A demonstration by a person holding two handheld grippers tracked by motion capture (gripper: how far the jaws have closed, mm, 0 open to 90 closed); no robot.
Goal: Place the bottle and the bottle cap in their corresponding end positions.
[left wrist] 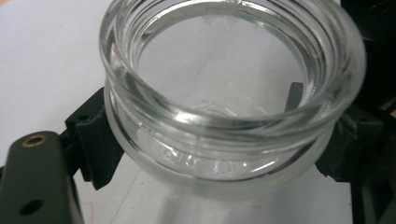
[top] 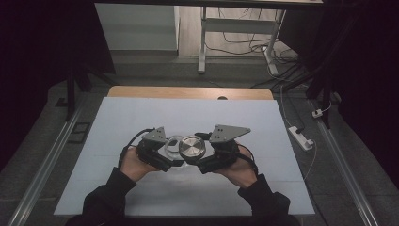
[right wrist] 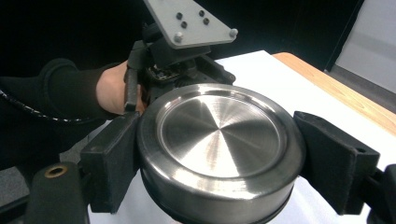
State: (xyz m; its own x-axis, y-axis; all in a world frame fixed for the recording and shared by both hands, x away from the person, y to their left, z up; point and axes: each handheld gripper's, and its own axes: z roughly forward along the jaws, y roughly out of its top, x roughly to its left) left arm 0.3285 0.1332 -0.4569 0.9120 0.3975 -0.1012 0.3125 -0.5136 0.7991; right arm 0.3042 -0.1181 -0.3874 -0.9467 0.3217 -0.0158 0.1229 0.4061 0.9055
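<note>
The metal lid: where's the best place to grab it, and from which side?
By its round side wall, one jaw on each opposite side, coming in level from the side, as the right tool holds the metal lid now. Its flat, smooth top gives two jaws nothing to pinch; the straight rim does.

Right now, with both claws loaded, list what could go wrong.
1. The jar is smooth clear glass held just below its threaded rim; it could slip in the left claw or crack if squeezed harder.
2. The lid is polished metal gripped on its curved edge by the right claw; it could pop out.
3. The two claws sit close together over the table, so a small move could knock lid against jar.
</note>
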